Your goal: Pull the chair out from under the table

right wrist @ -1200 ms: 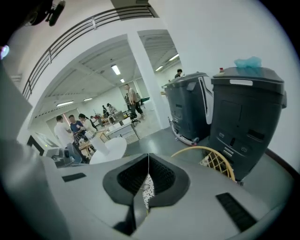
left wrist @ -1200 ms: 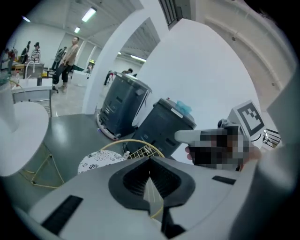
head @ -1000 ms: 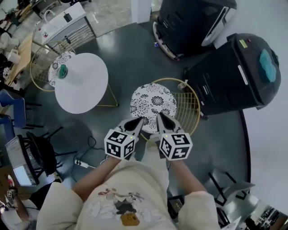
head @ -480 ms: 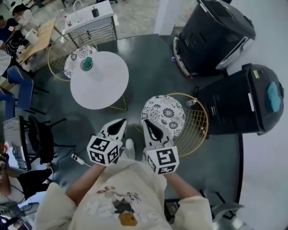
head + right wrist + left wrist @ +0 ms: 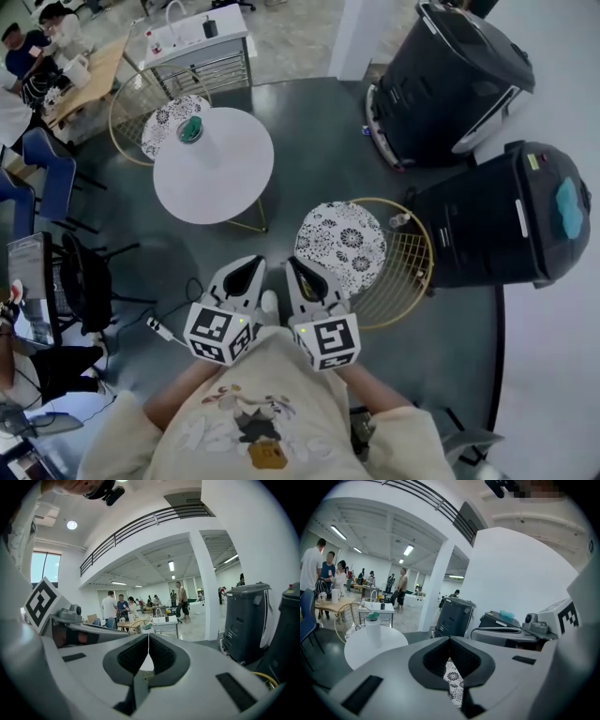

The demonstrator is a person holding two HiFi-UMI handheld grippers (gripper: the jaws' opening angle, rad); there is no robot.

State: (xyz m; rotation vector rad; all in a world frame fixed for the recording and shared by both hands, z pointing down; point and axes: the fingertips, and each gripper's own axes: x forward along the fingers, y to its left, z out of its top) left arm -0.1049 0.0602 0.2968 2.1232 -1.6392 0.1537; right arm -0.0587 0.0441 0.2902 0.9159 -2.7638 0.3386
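The chair (image 5: 403, 267), a gold wire frame with a black-and-white patterned cushion (image 5: 341, 236), stands on the dark floor to the right of the round white table (image 5: 225, 183), apart from it. A white bottle with a green cap (image 5: 190, 129) stands on the table. My left gripper (image 5: 255, 263) and right gripper (image 5: 292, 265) hang side by side just short of the cushion's near edge, both shut and empty, touching nothing. In the left gripper view the shut left gripper (image 5: 450, 639) shows a strip of cushion (image 5: 453, 681) below the tips. The right gripper (image 5: 148, 636) is shut too.
Two large black machines (image 5: 450, 66) (image 5: 511, 211) stand right of the chair. A second wire chair (image 5: 131, 112) sits behind the table, with a white cart (image 5: 192, 47) beyond. A power strip and cable (image 5: 157, 328) lie on the floor at left. People and desks fill the far left.
Both grippers have drawn back from over the cushion's near edge toward my body and risen. The chair and table have stayed where they were.
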